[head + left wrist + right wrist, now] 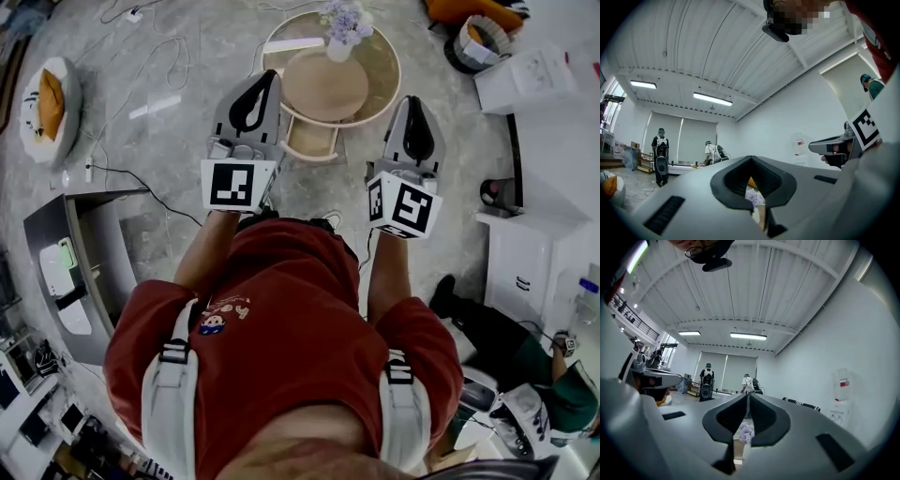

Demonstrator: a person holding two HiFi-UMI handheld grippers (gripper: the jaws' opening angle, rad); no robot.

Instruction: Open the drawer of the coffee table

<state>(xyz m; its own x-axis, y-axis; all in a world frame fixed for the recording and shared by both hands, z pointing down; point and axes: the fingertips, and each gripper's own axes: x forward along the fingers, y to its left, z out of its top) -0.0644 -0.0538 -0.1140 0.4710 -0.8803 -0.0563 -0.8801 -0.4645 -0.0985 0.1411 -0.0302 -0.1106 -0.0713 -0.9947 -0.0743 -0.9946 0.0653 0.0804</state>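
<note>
The round coffee table [388,58] stands ahead of me on the marble floor, with a vase of purple flowers [343,22] on its top. Its wooden drawer [312,141] is pulled out on the side facing me. My left gripper [270,77] hangs over the table's near left edge, jaws shut and empty. My right gripper [412,99] hovers over the floor right of the drawer, also shut with nothing held. In the left gripper view, the left gripper [750,157] points level, with the flowers [752,197] visible through its hollow. In the right gripper view, the right gripper [748,394] shows the flowers [746,432] too.
A round cushion [52,101] lies at the far left and cables [141,178] trail across the floor. A grey cabinet [84,253] stands at left, a white cabinet [520,267] at right. A person [511,352] sits low at right. A basket [478,42] is behind the table.
</note>
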